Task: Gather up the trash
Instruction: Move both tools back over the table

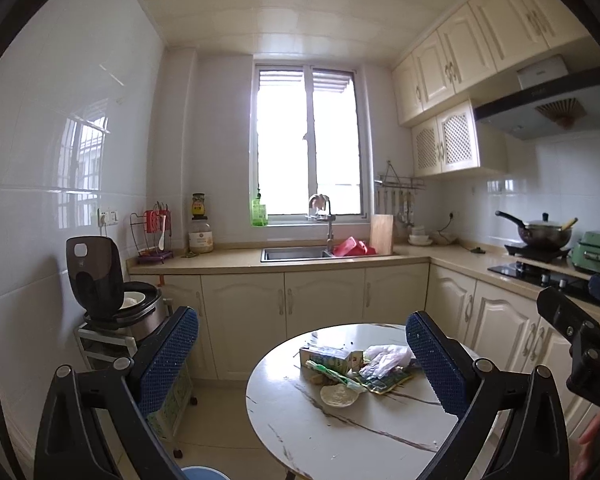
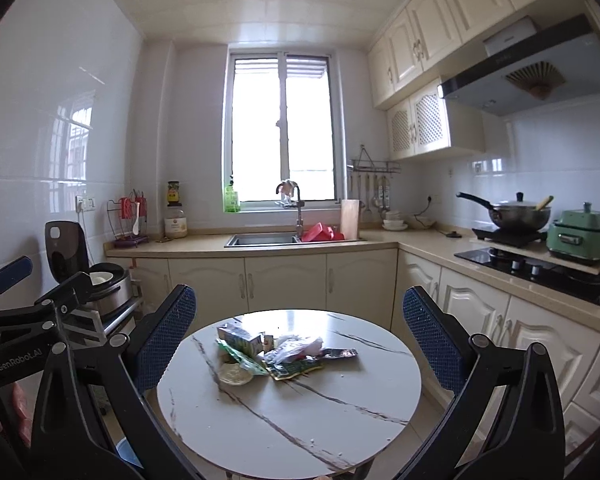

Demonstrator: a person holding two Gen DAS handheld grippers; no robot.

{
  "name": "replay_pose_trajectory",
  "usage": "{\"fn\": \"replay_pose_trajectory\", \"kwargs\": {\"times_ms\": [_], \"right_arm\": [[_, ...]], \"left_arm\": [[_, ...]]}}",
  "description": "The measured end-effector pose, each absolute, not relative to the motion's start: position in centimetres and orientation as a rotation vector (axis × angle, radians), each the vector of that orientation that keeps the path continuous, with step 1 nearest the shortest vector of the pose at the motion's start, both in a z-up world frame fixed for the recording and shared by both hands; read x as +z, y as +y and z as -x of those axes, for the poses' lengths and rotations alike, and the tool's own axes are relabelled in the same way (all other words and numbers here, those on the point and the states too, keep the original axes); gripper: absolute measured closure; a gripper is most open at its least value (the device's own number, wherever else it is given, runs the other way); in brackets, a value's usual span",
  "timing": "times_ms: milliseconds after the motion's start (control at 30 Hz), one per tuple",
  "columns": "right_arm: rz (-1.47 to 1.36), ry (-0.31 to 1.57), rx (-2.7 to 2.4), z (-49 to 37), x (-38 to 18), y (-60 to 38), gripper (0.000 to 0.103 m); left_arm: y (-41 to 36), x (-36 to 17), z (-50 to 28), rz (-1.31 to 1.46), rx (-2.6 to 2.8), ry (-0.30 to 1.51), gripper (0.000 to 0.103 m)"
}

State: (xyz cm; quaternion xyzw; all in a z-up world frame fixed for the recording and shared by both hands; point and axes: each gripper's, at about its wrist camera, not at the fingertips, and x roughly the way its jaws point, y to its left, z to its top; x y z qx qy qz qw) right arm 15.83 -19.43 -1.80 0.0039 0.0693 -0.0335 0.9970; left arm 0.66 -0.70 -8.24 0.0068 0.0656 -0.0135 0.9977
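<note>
A pile of trash lies on the round white marble table [image 1: 340, 436] [image 2: 300, 432]: a green-and-white carton [image 1: 326, 358] [image 2: 240, 338], a clear plastic glove [image 1: 386, 358] [image 2: 296, 350], green wrappers [image 1: 384, 382] [image 2: 294, 370] and a round whitish lid [image 1: 339, 396] [image 2: 235, 374]. My left gripper [image 1: 302, 364] is open and empty, held back from the table, the pile between its blue pads. My right gripper [image 2: 300, 340] is open and empty, also short of the pile. Each gripper shows at the edge of the other's view.
A blue bin rim [image 1: 204, 473] [image 2: 128, 452] shows on the floor by the table's left front. A rice cooker [image 1: 116, 300] stands on a cart at left. Cabinets, sink [image 1: 296, 254] and a stove with pan [image 2: 520, 216] line the back and right.
</note>
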Motion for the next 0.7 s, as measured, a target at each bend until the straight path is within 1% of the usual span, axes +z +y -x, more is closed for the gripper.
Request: {"fn": "replay_pose_trajectory", "kwargs": {"times_ms": [200,233,367,500,700], "right_arm": [[-0.026,0.172,-0.106,-18.5,-3.1,-22.2,0.000],[-0.028,0.183,-0.115,-19.2,-3.5,-22.7,0.000],[-0.033,0.236,-0.136,-22.6,-5.2,-24.6,0.000],[-0.035,0.319,-0.141,-26.9,-7.7,-26.1,0.000],[-0.043,0.478,-0.097,-33.8,-12.8,-27.8,0.000]], "left_arm": [[-2.3,-7.5,-5.7,-0.040,-0.027,0.183,0.000],[-2.6,-7.0,-7.4,-0.037,-0.029,0.200,0.000],[-3.5,-7.5,-12.5,-0.049,-0.036,0.270,0.000],[-4.5,-9.1,-18.9,-0.105,-0.076,0.390,0.000],[-5.7,-15.4,-29.4,-0.104,-0.155,0.644,0.001]]}}
